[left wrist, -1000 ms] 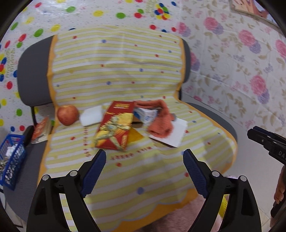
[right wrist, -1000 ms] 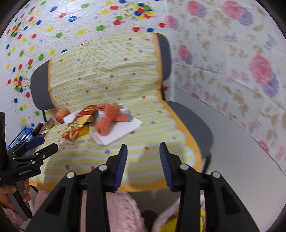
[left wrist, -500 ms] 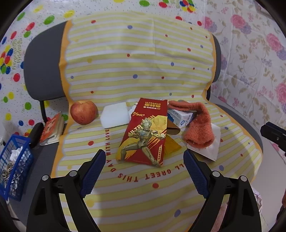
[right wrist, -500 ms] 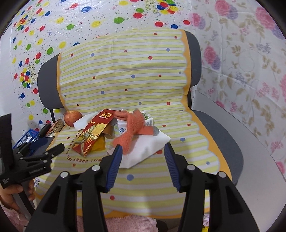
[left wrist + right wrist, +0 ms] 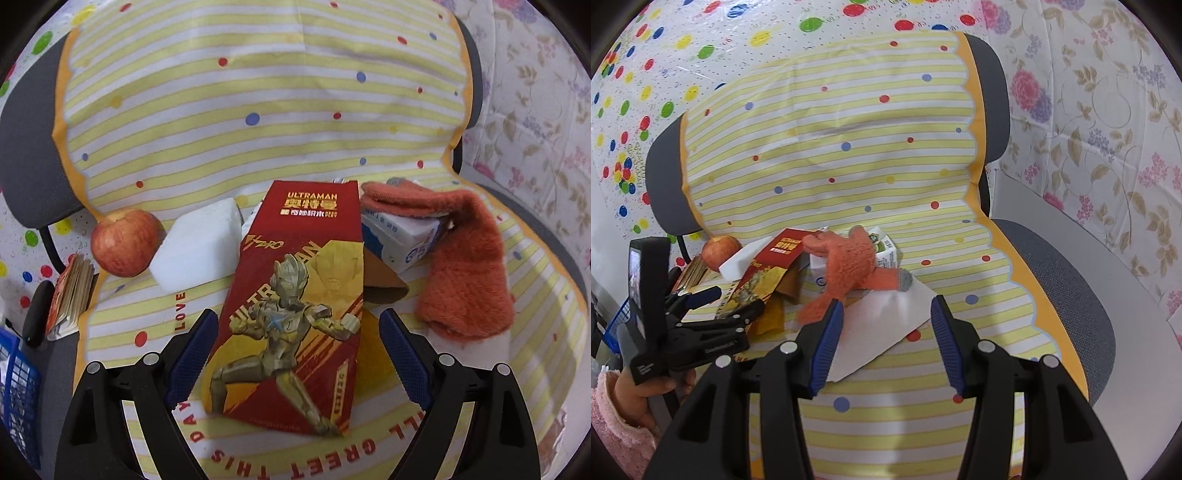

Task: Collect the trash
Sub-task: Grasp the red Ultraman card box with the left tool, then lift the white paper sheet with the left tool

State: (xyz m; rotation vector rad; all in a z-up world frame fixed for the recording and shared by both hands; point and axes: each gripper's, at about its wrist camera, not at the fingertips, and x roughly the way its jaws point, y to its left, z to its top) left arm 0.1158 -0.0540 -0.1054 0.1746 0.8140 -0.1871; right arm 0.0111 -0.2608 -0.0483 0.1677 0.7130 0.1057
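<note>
On the striped yellow-and-white chair cover [image 5: 258,110], going left to right: a blue plastic basket [image 5: 14,387] at the far-left edge, a red apple [image 5: 123,242], then a white foam block [image 5: 199,247] touching it. Next lies the flat red Ultraman cardboard box [image 5: 295,302], its near end between the wide-open fingers of the left gripper [image 5: 295,358], which holds nothing. Further right, a white-and-blue carton [image 5: 406,236] sits under a fuzzy orange sock [image 5: 469,266]. The right gripper [image 5: 886,343] hovers, jaws moderately spread and empty, over a white paper sheet [image 5: 882,325].
</note>
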